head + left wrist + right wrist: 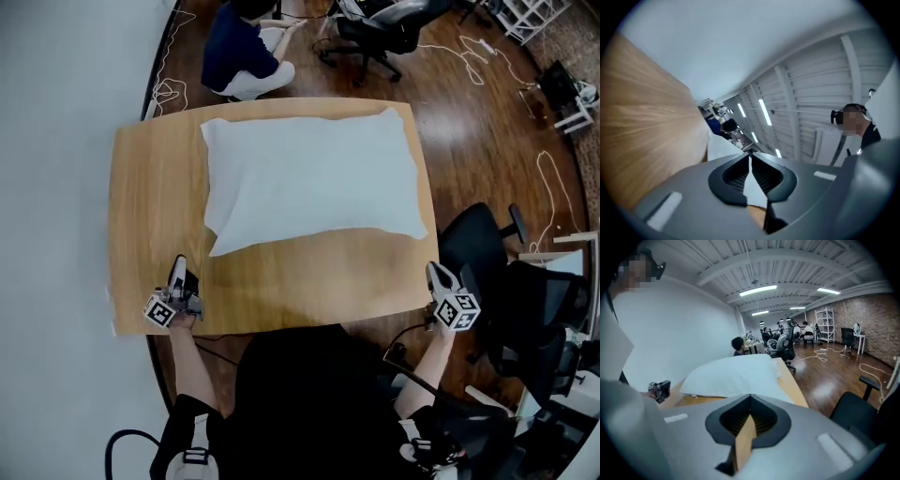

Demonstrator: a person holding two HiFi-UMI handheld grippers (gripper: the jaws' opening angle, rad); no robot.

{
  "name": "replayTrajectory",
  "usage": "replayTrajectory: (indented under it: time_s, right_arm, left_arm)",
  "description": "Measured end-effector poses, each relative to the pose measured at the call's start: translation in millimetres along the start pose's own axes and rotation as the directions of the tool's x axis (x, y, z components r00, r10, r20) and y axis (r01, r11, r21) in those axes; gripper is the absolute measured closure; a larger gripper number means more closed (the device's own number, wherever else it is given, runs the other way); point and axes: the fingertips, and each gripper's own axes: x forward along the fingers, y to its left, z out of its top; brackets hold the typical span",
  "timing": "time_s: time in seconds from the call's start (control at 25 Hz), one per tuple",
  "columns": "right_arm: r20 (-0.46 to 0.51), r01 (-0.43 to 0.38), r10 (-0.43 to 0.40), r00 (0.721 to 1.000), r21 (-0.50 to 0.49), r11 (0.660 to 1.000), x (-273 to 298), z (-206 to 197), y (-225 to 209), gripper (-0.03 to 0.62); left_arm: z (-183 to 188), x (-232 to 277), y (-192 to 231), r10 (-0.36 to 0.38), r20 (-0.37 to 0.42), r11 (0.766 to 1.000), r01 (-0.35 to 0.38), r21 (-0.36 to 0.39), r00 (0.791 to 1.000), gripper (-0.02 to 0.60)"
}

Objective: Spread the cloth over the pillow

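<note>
A white cloth [309,178] lies flat over the pillow on the wooden table [150,206], covering the far and middle part; I cannot tell cloth from pillow at the edges. My left gripper [178,267] hovers over the table's near left corner, apart from the cloth, its jaws together with nothing in them [750,154]. My right gripper [434,272] is off the near right corner, shut and empty [750,397]. In the right gripper view the covered pillow [731,376] sits ahead, with the left gripper [658,390] at the left.
A person in dark blue [239,52] crouches beyond the table's far edge. Office chairs stand at the back [384,33] and close by on the right [487,253]. White cables [553,178] trail over the wooden floor.
</note>
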Motion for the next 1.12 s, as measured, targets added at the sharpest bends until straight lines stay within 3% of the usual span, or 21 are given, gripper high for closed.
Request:
replayTrajectory:
  time_s: [0.08, 0.12, 0.16, 0.2, 0.24, 0.28, 0.32, 0.4, 0.44, 0.48, 0.56, 0.64, 0.68, 0.72, 0.76, 0.84, 0.92, 0.96, 1.0, 1.08, 1.12]
  right_arm:
    - [0.004, -0.039, 0.039, 0.999, -0.030, 0.999, -16, -6, 45, 0.591]
    - [-0.009, -0.051, 0.050, 0.999, -0.046, 0.998, -22, -14, 64, 0.591]
    - [-0.026, -0.059, 0.057, 0.998, -0.060, 0.996, -27, -25, 79, 0.591]
    - [-0.045, -0.063, 0.060, 0.997, -0.069, 0.996, -30, -37, 92, 0.591]
    - [-0.066, -0.062, 0.057, 0.996, -0.075, 0.995, -34, -50, 102, 0.591]
    - [-0.082, -0.058, 0.051, 0.995, -0.077, 0.995, -40, -61, 109, 0.591]
    - [-0.089, -0.052, 0.046, 0.995, -0.074, 0.996, -47, -69, 114, 0.591]
    - [-0.072, -0.044, 0.041, 0.997, -0.049, 0.998, -62, -76, 120, 0.591]
    - [-0.061, -0.041, 0.039, 0.997, -0.033, 0.999, -68, -78, 120, 0.591]
    - [-0.056, -0.039, 0.038, 0.998, -0.018, 0.999, -71, -79, 119, 0.591]
    - [-0.059, -0.042, 0.042, 0.997, 0.001, 0.999, -72, -83, 118, 0.591]
    - [-0.067, -0.051, 0.050, 0.996, -0.006, 0.999, -70, -82, 119, 0.591]
    - [-0.070, -0.054, 0.052, 0.996, -0.024, 0.998, -70, -78, 121, 0.591]
    - [-0.072, -0.056, 0.053, 0.996, -0.048, 0.997, -70, -72, 122, 0.591]
    - [-0.075, -0.058, 0.053, 0.996, -0.071, 0.996, -71, -67, 122, 0.591]
    - [-0.086, -0.062, 0.054, 0.995, -0.094, 0.994, -72, -65, 121, 0.591]
    - [-0.096, -0.069, 0.061, 0.994, -0.087, 0.994, -72, -71, 118, 0.591]
    - [-0.102, -0.072, 0.064, 0.993, -0.081, 0.994, -71, -74, 117, 0.591]
    - [-0.109, -0.076, 0.067, 0.992, -0.079, 0.994, -69, -76, 117, 0.591]
    - [-0.130, -0.089, 0.077, 0.989, -0.089, 0.992, -63, -79, 121, 0.591]
    - [-0.139, -0.097, 0.083, 0.987, -0.098, 0.990, -62, -79, 125, 0.591]
  left_arm:
    - [-12, 31, 9, -0.058, -0.043, 0.997, 0.055, -0.060, 0.997, 0.566]
    - [-29, 45, 27, -0.022, -0.123, 0.996, 0.011, -0.085, 0.992, 0.566]
    - [-52, 54, 50, 0.051, -0.236, 0.992, -0.076, -0.098, 0.970, 0.566]
    - [-74, 58, 76, 0.139, -0.349, 0.979, -0.183, -0.094, 0.927, 0.547]
    - [-88, 59, 96, 0.215, -0.425, 0.959, -0.273, -0.078, 0.879, 0.577]
    - [-88, 59, 106, 0.265, -0.451, 0.944, -0.325, -0.059, 0.852, 0.580]
    - [-77, 58, 109, 0.286, -0.442, 0.941, -0.337, -0.041, 0.850, 0.580]
    - [-51, 61, 103, 0.264, -0.431, 0.956, -0.293, 0.001, 0.863, 0.580]
    - [-44, 65, 100, 0.247, -0.453, 0.964, -0.264, 0.027, 0.856, 0.556]
    - [-44, 70, 98, 0.237, -0.490, 0.969, -0.242, 0.054, 0.839, 0.521]
    - [-59, 82, 98, 0.229, -0.580, 0.972, -0.215, 0.095, 0.782, 0.403]
    - [-75, 92, 104, 0.248, -0.632, 0.967, -0.228, 0.114, 0.735, 0.373]
    - [-77, 95, 105, 0.260, -0.623, 0.962, -0.251, 0.105, 0.737, 0.415]
    - [-71, 97, 104, 0.274, -0.589, 0.957, -0.277, 0.087, 0.760, 0.514]
    - [-60, 97, 101, 0.292, -0.535, 0.951, -0.299, 0.076, 0.793, 0.572]
    - [-34, 92, 96, 0.336, -0.432, 0.941, -0.314, 0.124, 0.837, 0.572]
    - [-26, 90, 98, 0.380, -0.405, 0.920, -0.297, 0.255, 0.832, 0.572]
    - [-32, 91, 103, 0.405, -0.426, 0.903, -0.281, 0.325, 0.809, 0.572]
    - [-43, 92, 111, 0.439, -0.466, 0.881, -0.266, 0.392, 0.768, 0.571]
    - [-65, 87, 133, 0.550, -0.533, 0.808, -0.249, 0.533, 0.643, 0.532]
    - [-67, 81, 144, 0.619, -0.521, 0.753, -0.253, 0.608, 0.587, 0.506]
